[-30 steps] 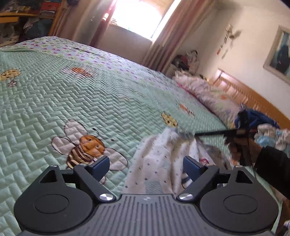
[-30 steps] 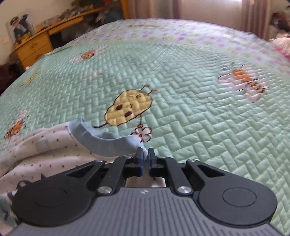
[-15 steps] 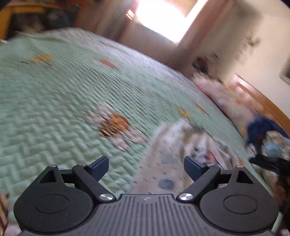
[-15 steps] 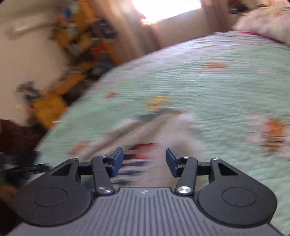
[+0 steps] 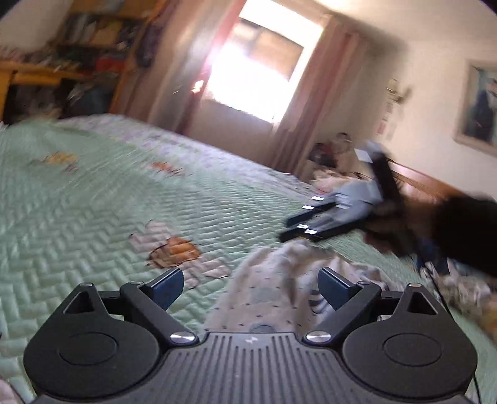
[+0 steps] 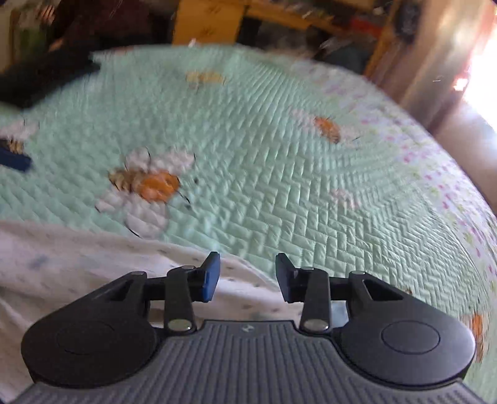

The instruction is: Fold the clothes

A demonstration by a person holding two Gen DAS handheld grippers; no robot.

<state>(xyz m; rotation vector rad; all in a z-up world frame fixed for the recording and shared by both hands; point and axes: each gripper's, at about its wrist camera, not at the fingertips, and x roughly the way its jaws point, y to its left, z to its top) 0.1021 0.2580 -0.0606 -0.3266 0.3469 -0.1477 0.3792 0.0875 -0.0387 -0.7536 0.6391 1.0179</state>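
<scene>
A white dotted garment (image 5: 270,289) lies crumpled on the green quilted bed (image 5: 93,199), just ahead of my left gripper (image 5: 250,287), which is open and empty above it. The right gripper (image 5: 313,223) shows in the left wrist view, blurred, above the garment's far end. In the right wrist view the garment (image 6: 77,267) spreads across the lower left, and my right gripper (image 6: 247,276) is open and empty over its edge.
The quilt has embroidered bees (image 6: 146,186). A pile of other clothes (image 5: 459,286) lies at the right by the wooden headboard (image 5: 425,183). Pillows (image 5: 329,183) sit near the window. A wooden desk and shelves (image 6: 217,21) stand beyond the bed.
My right gripper has opened and let go of the garment's blue-trimmed edge, then swung round over the garment. The left gripper stayed open and tilted up a little.
</scene>
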